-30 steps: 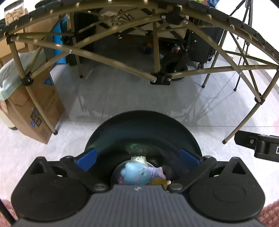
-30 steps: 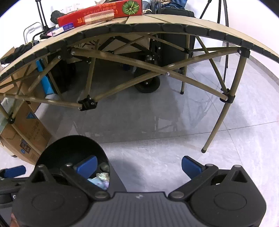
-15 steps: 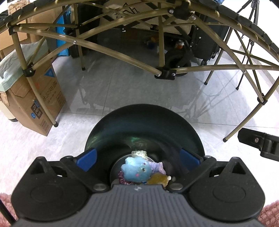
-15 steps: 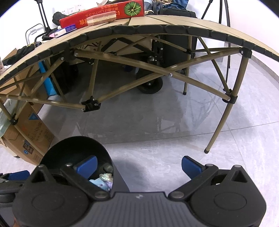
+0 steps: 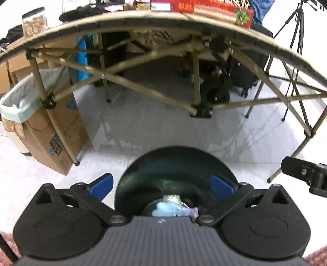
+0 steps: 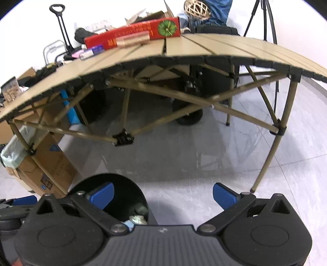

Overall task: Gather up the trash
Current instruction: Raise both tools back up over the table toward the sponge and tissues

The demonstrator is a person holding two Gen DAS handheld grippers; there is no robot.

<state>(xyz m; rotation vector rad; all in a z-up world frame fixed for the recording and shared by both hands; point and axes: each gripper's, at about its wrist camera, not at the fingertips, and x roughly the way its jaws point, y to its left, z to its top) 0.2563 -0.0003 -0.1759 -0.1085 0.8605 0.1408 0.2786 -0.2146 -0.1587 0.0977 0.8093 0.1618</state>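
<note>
Counts, both wrist views

Two grippers: left gripper (image 5: 161,185), right gripper (image 6: 162,194). One black trash bin (image 5: 175,161); several scraps inside, count unclear. One folding counter (image 6: 214,49). One red box (image 6: 134,32). One lined cardboard box (image 5: 51,124). One wicker ball (image 6: 196,7). One clear jar (image 5: 33,23). At least one tripod (image 5: 294,22).

Print on the red box (image 6: 132,36) and cardboard box (image 5: 61,131) is too blurred to read.

Ahead of the gripper stands a tan slatted folding desk (image 6: 214,49) on crossed legs over a glossy grey tiled floor (image 6: 184,159) (white wall (image 6: 102,10) behind).
</note>
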